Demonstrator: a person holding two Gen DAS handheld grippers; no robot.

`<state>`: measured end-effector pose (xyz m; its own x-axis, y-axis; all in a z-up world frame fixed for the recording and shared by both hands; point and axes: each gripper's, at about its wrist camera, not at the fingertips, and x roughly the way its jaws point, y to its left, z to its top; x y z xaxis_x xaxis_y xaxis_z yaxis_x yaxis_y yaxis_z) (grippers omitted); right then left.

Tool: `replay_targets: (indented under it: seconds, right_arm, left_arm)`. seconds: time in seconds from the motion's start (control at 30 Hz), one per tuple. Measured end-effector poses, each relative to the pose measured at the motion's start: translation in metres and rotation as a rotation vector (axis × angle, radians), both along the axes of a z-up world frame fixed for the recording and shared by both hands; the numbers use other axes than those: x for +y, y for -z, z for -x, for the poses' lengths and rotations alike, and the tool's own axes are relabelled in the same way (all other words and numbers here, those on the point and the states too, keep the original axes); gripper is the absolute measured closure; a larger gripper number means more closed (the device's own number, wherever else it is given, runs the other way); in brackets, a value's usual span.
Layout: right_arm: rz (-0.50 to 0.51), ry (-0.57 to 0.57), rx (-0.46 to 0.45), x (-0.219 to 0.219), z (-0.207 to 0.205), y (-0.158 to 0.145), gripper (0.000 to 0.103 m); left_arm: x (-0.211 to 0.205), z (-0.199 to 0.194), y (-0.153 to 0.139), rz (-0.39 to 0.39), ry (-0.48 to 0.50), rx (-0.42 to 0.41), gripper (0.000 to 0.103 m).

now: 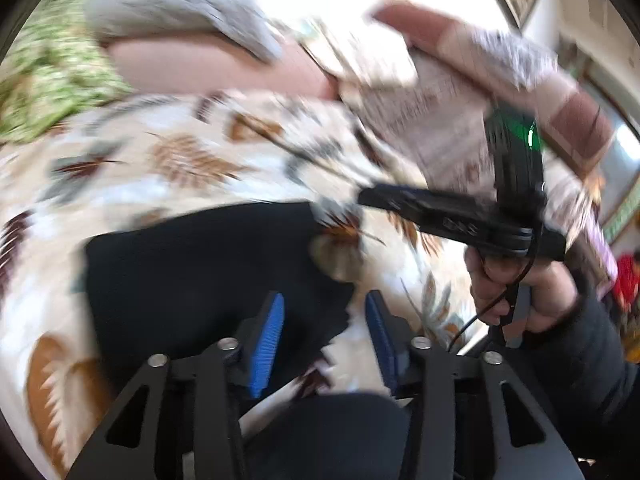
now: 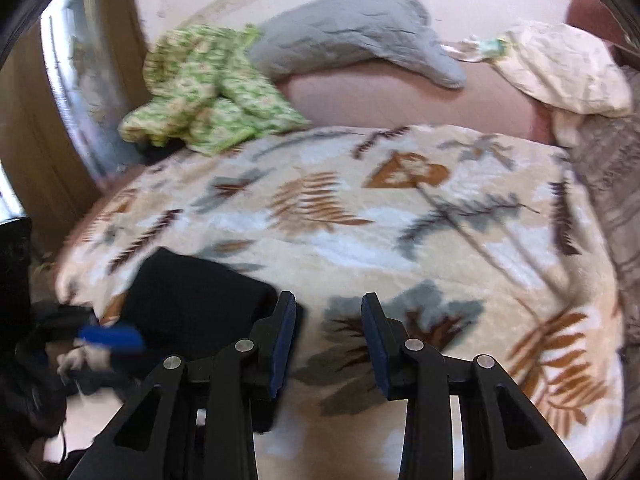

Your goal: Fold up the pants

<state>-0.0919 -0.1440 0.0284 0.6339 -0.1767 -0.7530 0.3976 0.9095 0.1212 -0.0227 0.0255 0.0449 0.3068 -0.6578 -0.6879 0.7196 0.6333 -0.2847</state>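
Note:
The black pants (image 1: 200, 276) lie folded in a flat block on the leaf-patterned blanket (image 1: 168, 160). My left gripper (image 1: 324, 320) is open just above the pants' near right edge, holding nothing. In the right wrist view the pants (image 2: 196, 300) lie at the lower left on the blanket (image 2: 360, 208). My right gripper (image 2: 328, 336) is open and empty over the blanket, just right of the pants. The right gripper's body (image 1: 460, 216) and the hand holding it show at the right of the left wrist view. A blue pad of the left gripper (image 2: 112, 338) shows at the far left.
A green patterned garment (image 2: 208, 92) and a grey pillow (image 2: 352, 36) lie at the back of the bed. A cream pillow (image 2: 568, 72) is at the back right. A wooden wardrobe with a mirror (image 2: 76, 80) stands at the left. Dark clothing (image 1: 332, 432) fills the near foreground.

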Motion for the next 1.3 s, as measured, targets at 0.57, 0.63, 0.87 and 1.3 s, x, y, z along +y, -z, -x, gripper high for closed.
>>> replay_targets:
  seconds: [0.57, 0.63, 0.87, 1.3]
  right_arm:
    - [-0.069, -0.318, 0.274, 0.063, -0.036, 0.058, 0.078]
    - [-0.081, -0.303, 0.197, 0.055, -0.032, 0.044, 0.076]
    - [-0.055, -0.186, -0.002, 0.025, -0.052, 0.023, 0.076]
    - [-0.123, -0.129, 0.117, 0.009, -0.065, 0.063, 0.072]
  left_arm:
    - [0.06, -0.039, 0.056, 0.046, -0.154, 0.146, 0.099]
    - [0.064, -0.035, 0.034, 0.09, -0.131, 0.094, 0.099]
    - [0.061, -0.088, 0.007, 0.169, -0.257, 0.071, 0.094]
    - [0.057, -0.101, 0.048, 0.113, -0.362, 0.165, 0.092]
